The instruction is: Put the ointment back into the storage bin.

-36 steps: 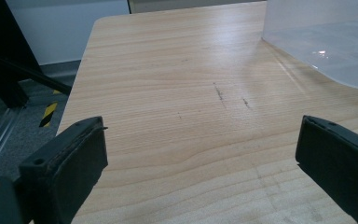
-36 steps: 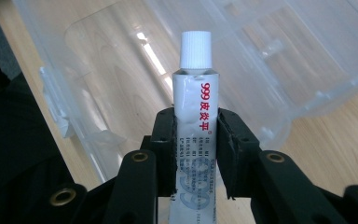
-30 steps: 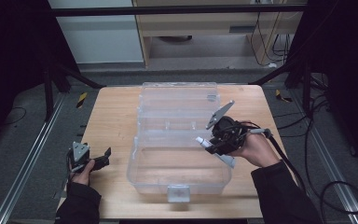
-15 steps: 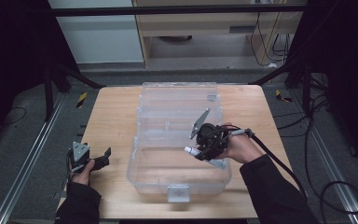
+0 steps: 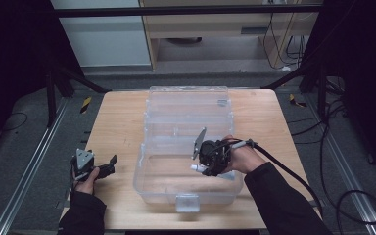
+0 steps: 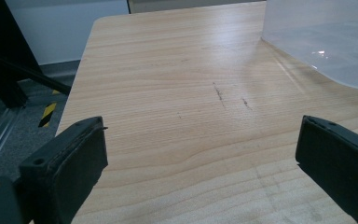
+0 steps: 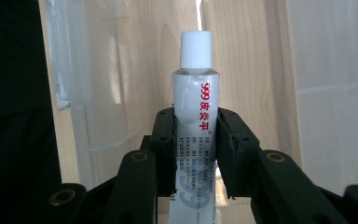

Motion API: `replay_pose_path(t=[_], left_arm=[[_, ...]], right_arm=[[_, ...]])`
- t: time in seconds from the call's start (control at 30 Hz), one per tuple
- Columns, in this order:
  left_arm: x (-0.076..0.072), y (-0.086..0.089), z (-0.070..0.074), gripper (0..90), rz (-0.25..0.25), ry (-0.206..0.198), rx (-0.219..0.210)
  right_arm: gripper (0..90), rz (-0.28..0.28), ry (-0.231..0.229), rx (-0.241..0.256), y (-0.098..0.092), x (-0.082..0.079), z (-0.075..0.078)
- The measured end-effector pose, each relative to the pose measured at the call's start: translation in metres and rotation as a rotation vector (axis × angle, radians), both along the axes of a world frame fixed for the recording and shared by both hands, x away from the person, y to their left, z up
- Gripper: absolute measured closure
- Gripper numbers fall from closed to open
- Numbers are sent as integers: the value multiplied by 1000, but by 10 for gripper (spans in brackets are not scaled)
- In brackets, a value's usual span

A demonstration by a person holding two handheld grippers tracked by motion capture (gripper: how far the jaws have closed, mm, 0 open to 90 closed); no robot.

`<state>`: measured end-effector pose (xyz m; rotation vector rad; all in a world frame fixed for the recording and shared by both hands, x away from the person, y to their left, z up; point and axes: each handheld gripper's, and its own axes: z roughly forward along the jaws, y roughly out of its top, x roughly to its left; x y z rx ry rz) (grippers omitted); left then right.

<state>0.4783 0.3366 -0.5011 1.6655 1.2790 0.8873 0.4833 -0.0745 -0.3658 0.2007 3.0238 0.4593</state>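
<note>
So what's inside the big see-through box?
Over the clear box the right gripper holds a white tube, cap pointing left. Otherwise it looks empty, but the hand covers some of its floor.

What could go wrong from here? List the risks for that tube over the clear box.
1. The right hand-held gripper pinches the white tube low on its soft body; it could slip or squeeze.
2. The tube hangs over the clear box; the capped end could catch a wall going in.
3. The left hand-held gripper rests apart, open, so nothing steadies the box.
</note>
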Motion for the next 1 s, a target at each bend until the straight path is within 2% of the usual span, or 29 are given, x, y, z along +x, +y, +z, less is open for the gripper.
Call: replay_pose_path(t=[0.17,0.5,0.57,0.8,1.0], left_arm=[[0,0,0,15,0,0,0],[0,0,0,15,-1,0,-1],[0,0,0,15,-1,0,-1],[0,0,0,15,0,-1,-2],[0,0,0,15,-1,0,-1]], right_arm=[[697,39,-2,-36,4,0,-9],[696,39,24,-97,8,4,-32],[696,60,19,-98,9,5,-37],[696,71,24,-140,12,7,-52],[696,55,40,-162,12,9,-61]])
